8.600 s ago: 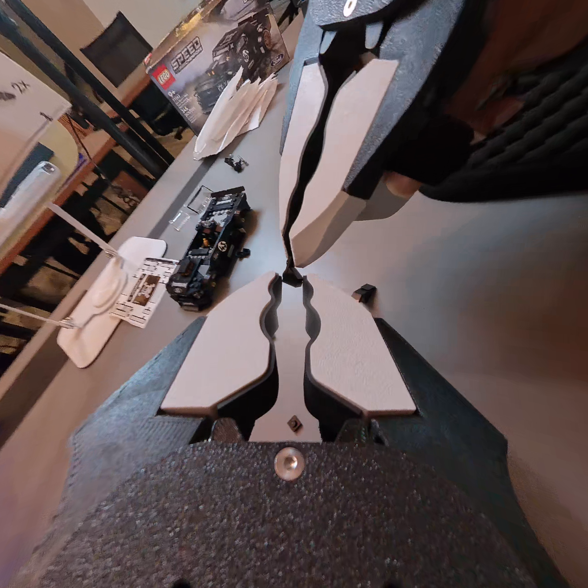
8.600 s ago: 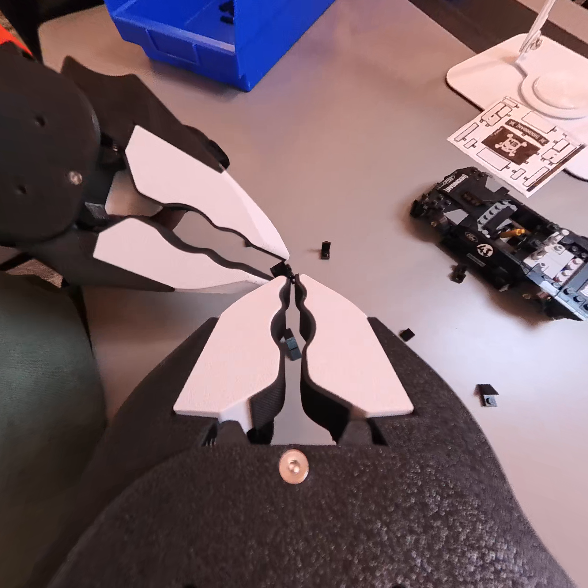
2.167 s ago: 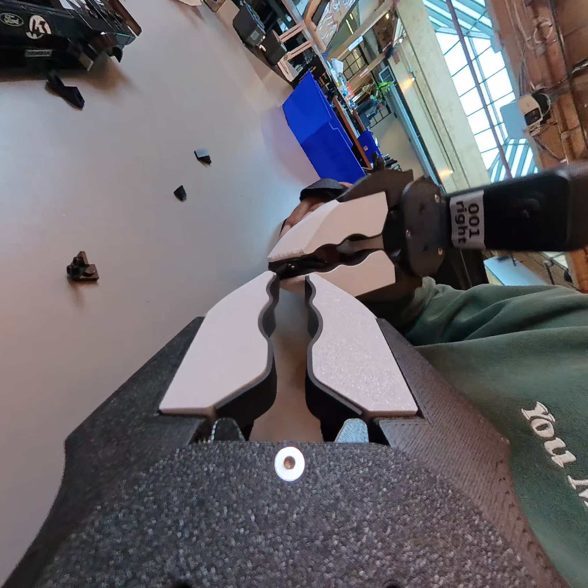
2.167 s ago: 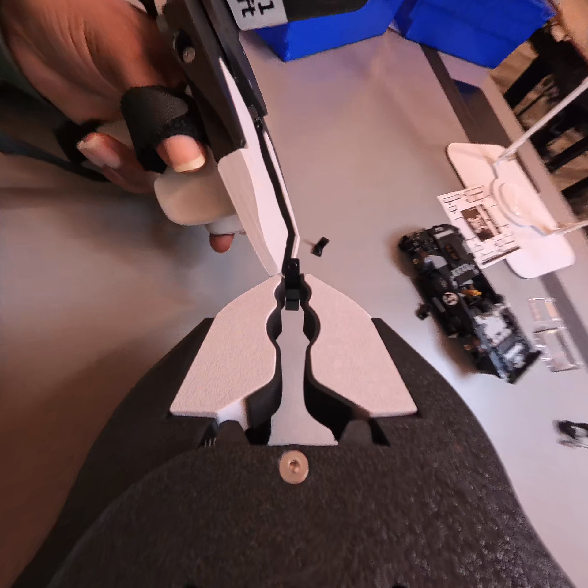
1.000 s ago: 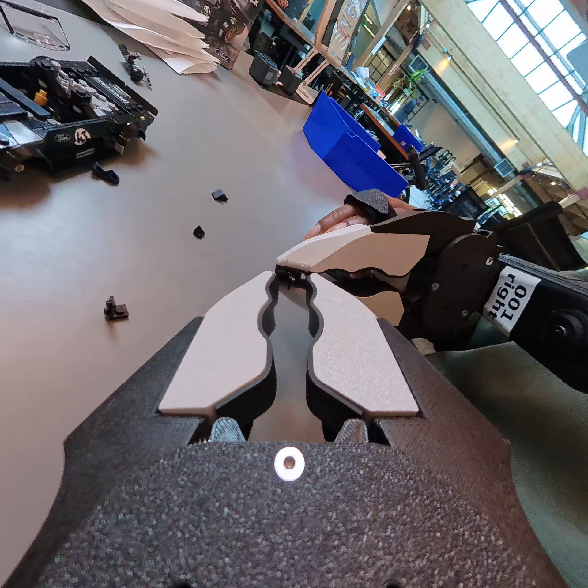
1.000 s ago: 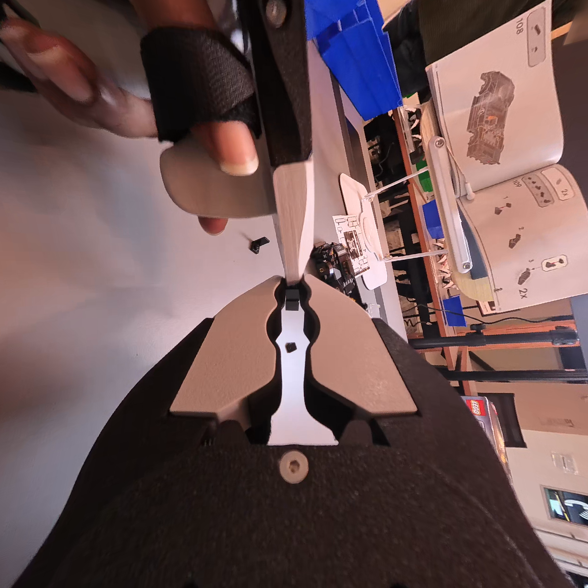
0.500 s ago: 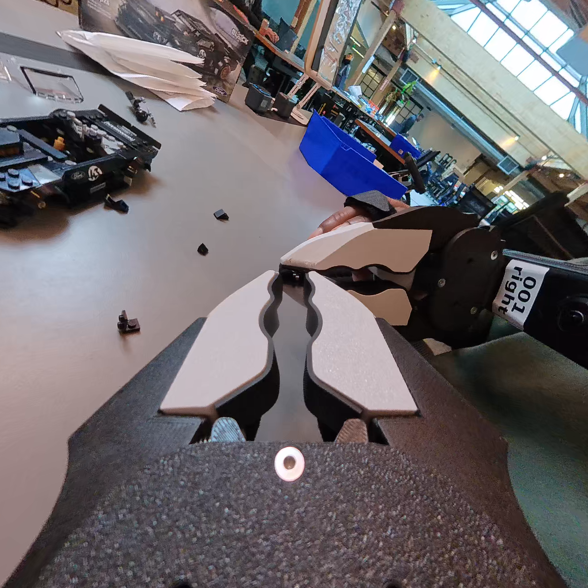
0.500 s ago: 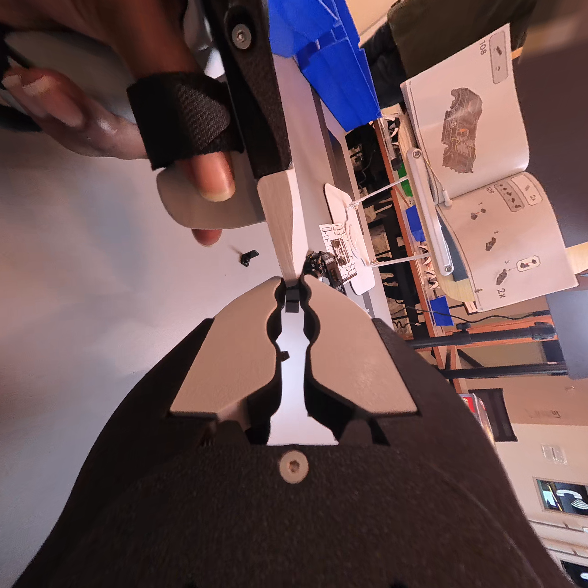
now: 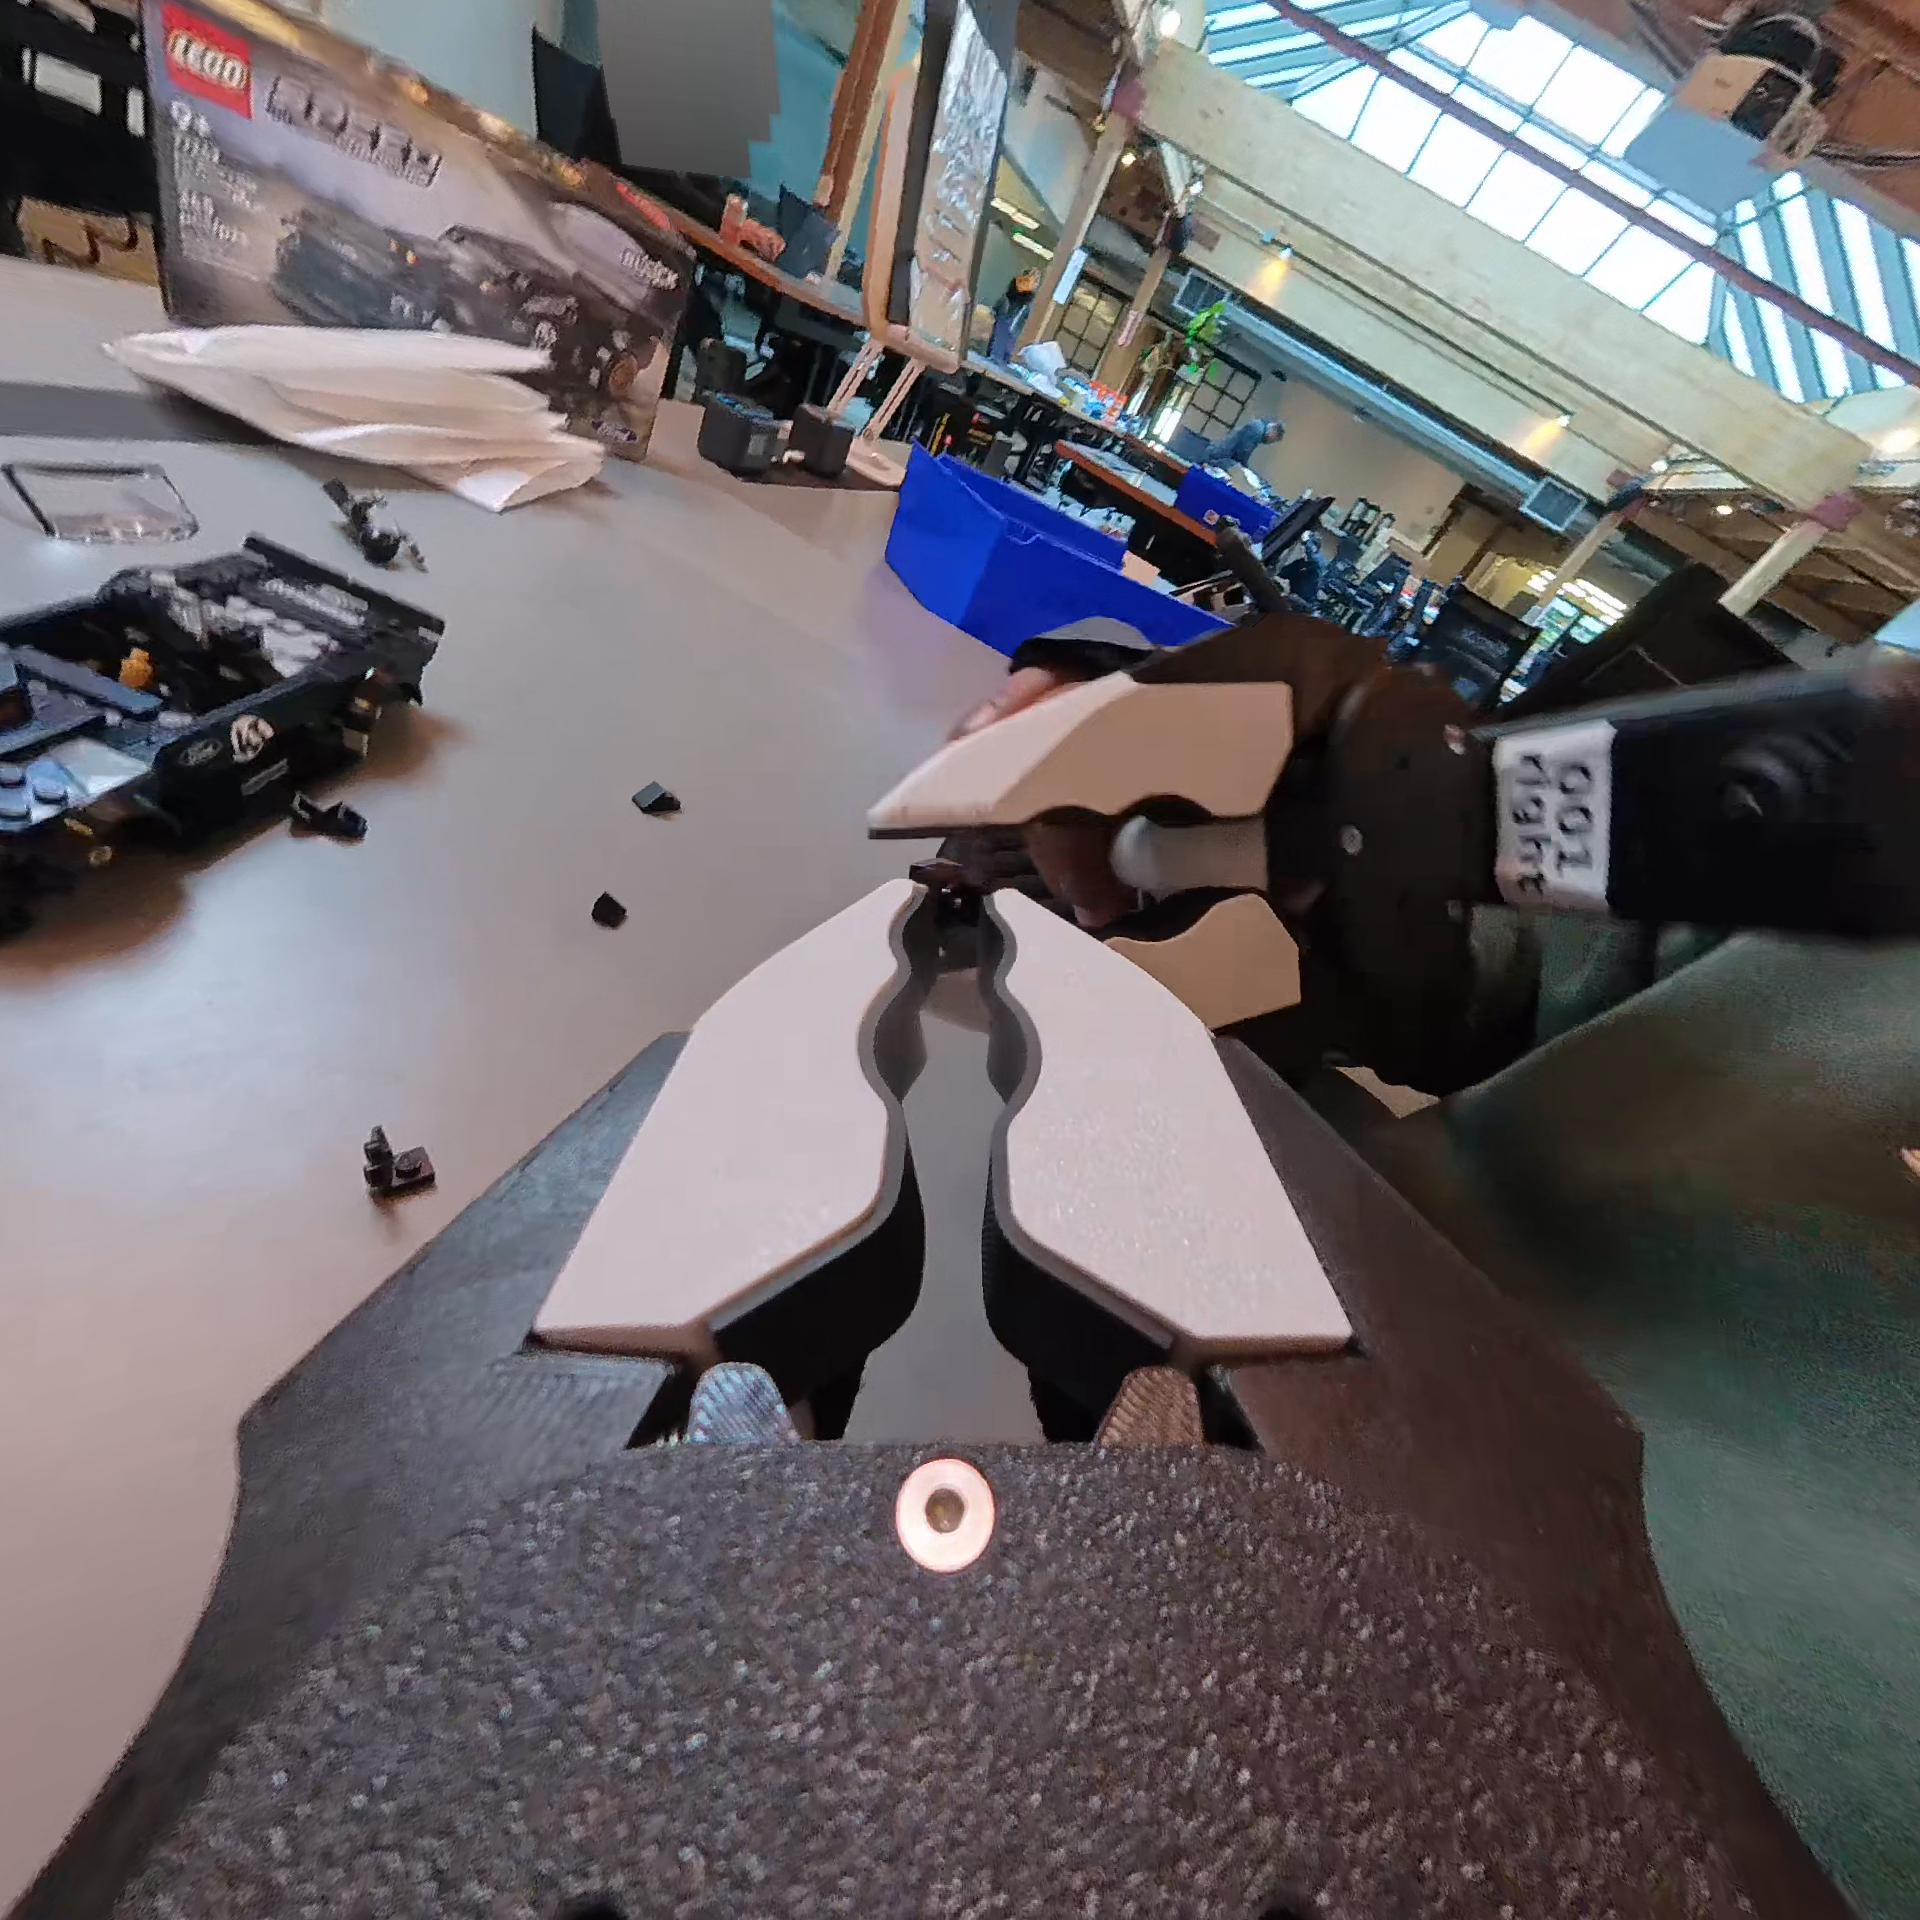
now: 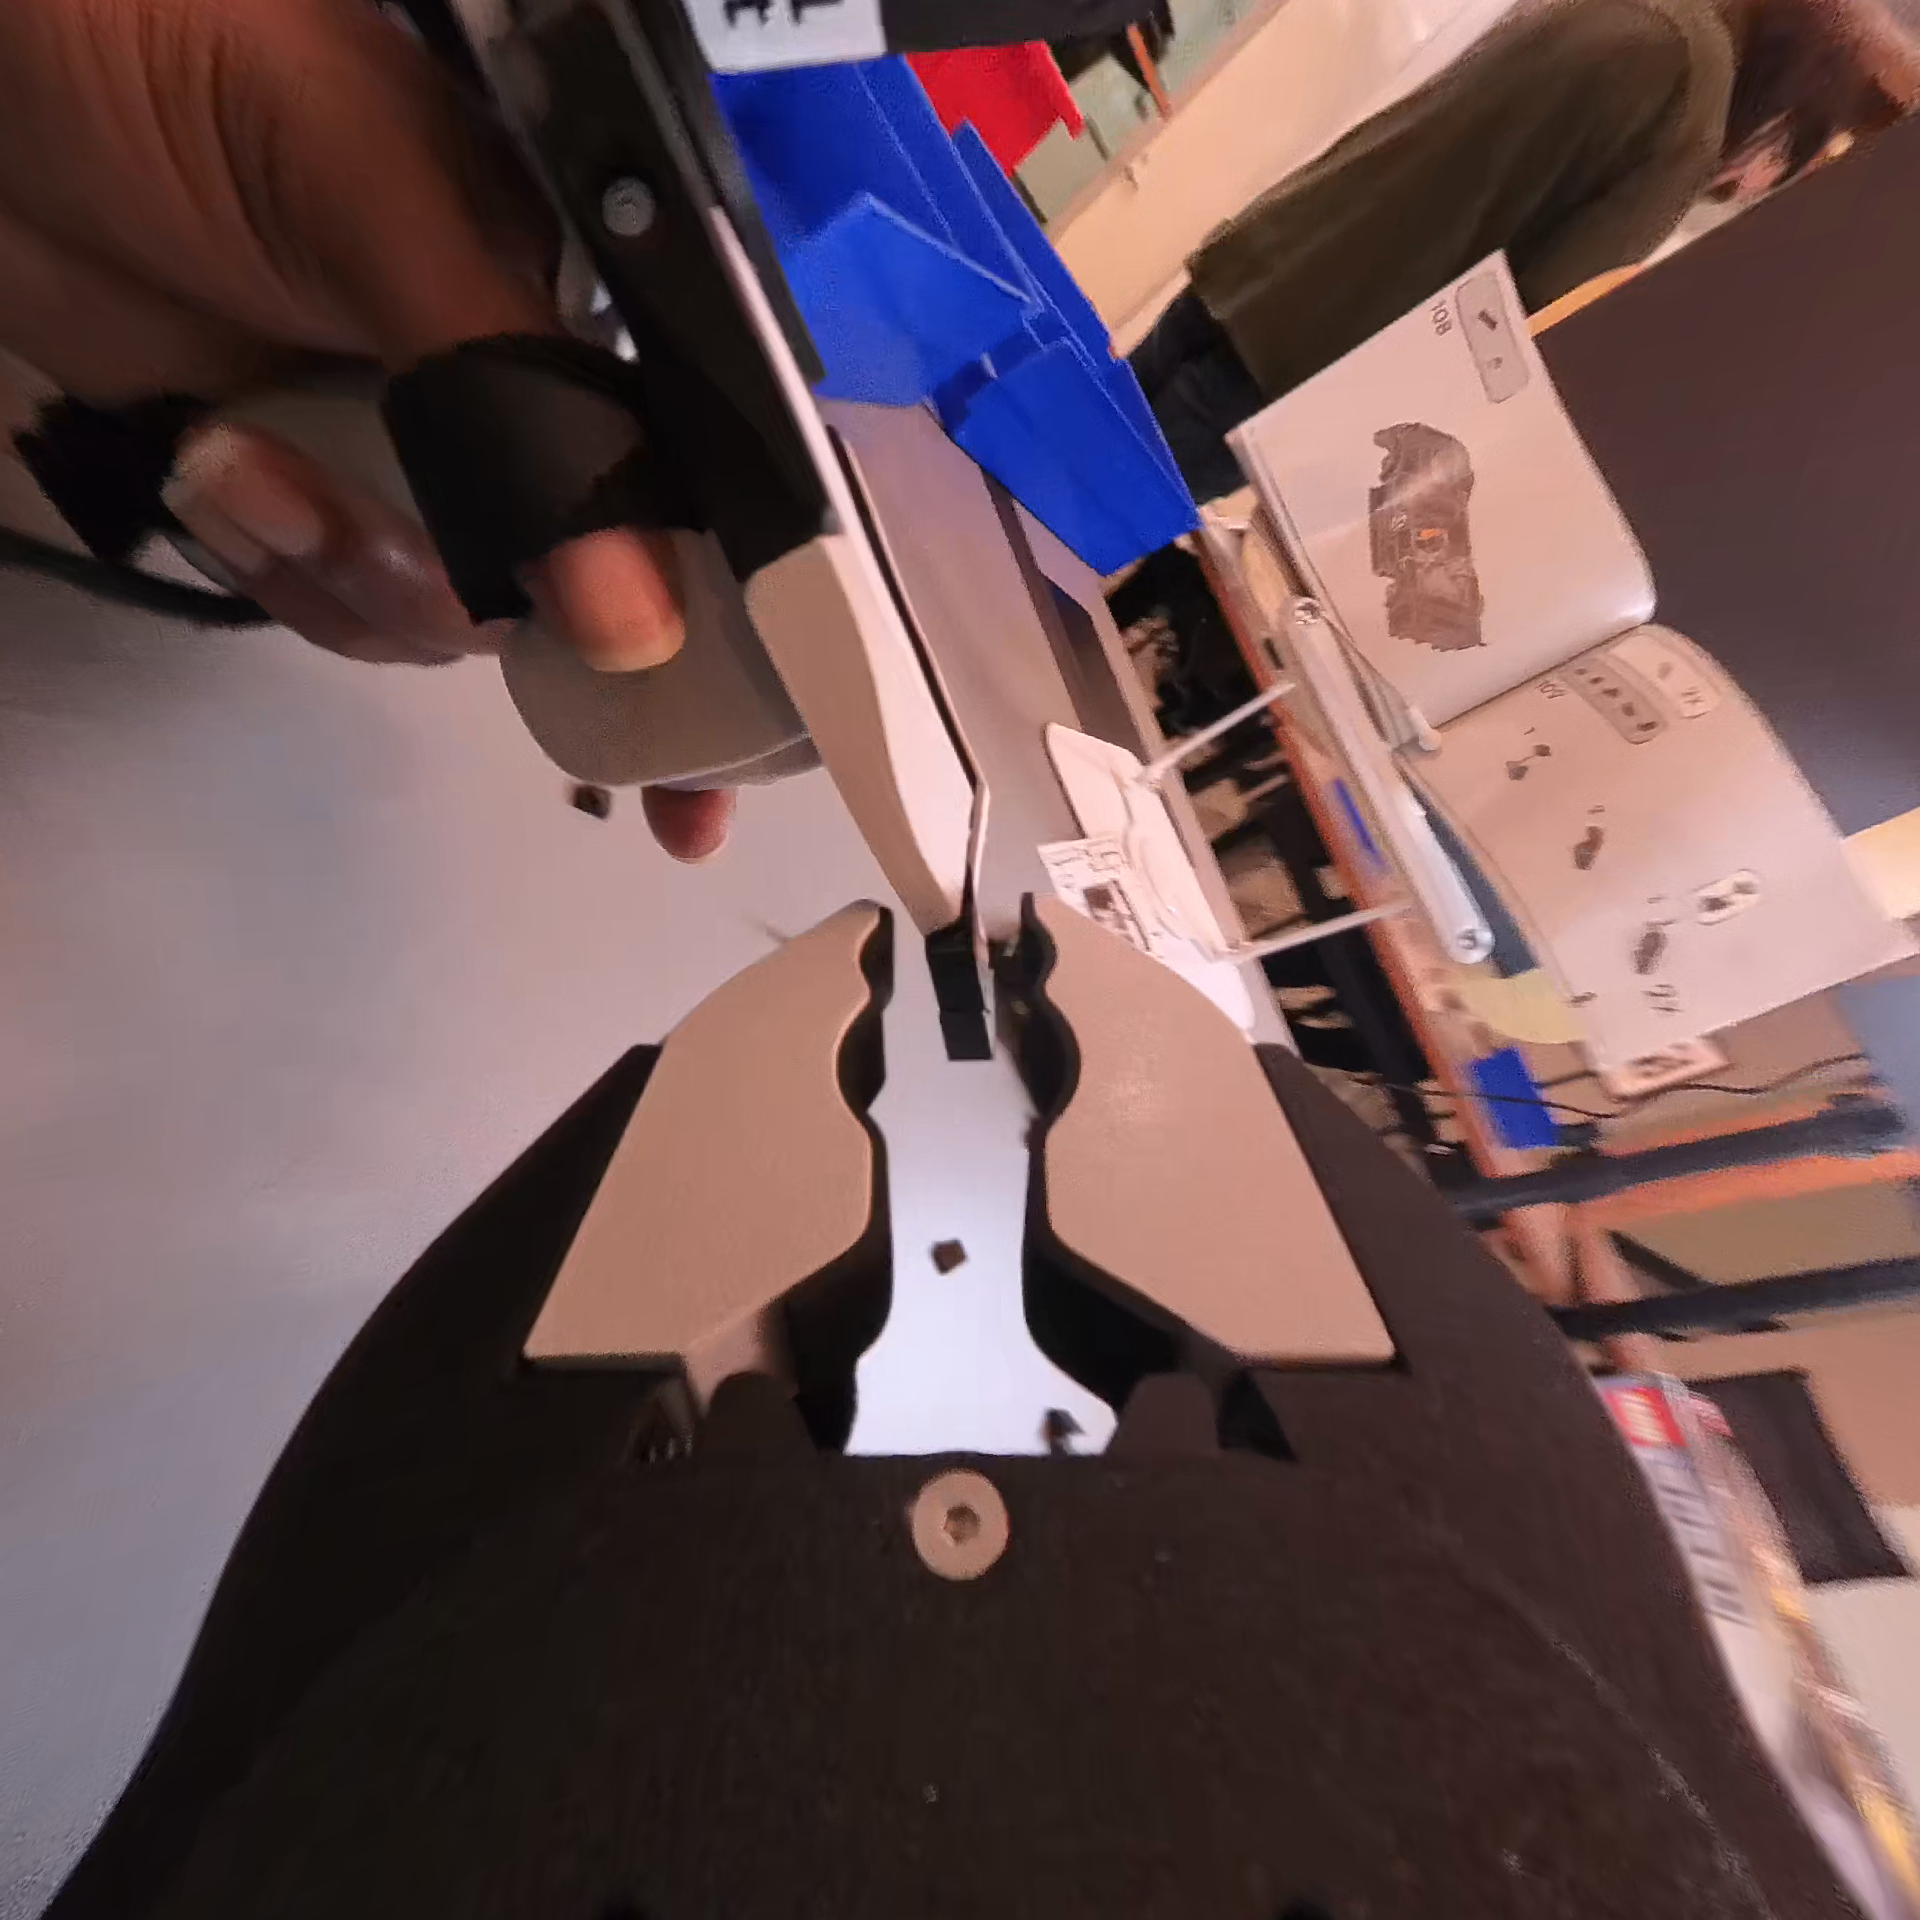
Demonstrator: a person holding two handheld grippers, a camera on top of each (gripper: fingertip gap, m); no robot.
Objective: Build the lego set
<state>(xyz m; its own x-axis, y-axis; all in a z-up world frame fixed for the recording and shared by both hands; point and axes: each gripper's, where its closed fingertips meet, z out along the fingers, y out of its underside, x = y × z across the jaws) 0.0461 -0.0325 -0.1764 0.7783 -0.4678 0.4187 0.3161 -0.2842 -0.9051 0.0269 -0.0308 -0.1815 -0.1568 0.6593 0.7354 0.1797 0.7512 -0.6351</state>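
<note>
Between our two tips, the small black piece (image 10: 958, 1003) sits pinched in the left hand-held gripper (image 9: 951, 906), while the right hand-held gripper (image 10: 956, 925) spreads apart around it, long axis toward us.

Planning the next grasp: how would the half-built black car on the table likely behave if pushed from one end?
The half-built black car looks flat-bottomed and wheel-less, so it would probably slide, not roll. It seems rigid, but exposed small parts might pop off. Loose black pieces beside it would likely get swept along.

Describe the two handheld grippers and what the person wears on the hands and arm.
Both the left gripper and right gripper have textured black bodies, pale wavy-edged fingers and a silver screw. The right carries a white label. A black strap wraps a finger; the sleeve is dark green.
</note>
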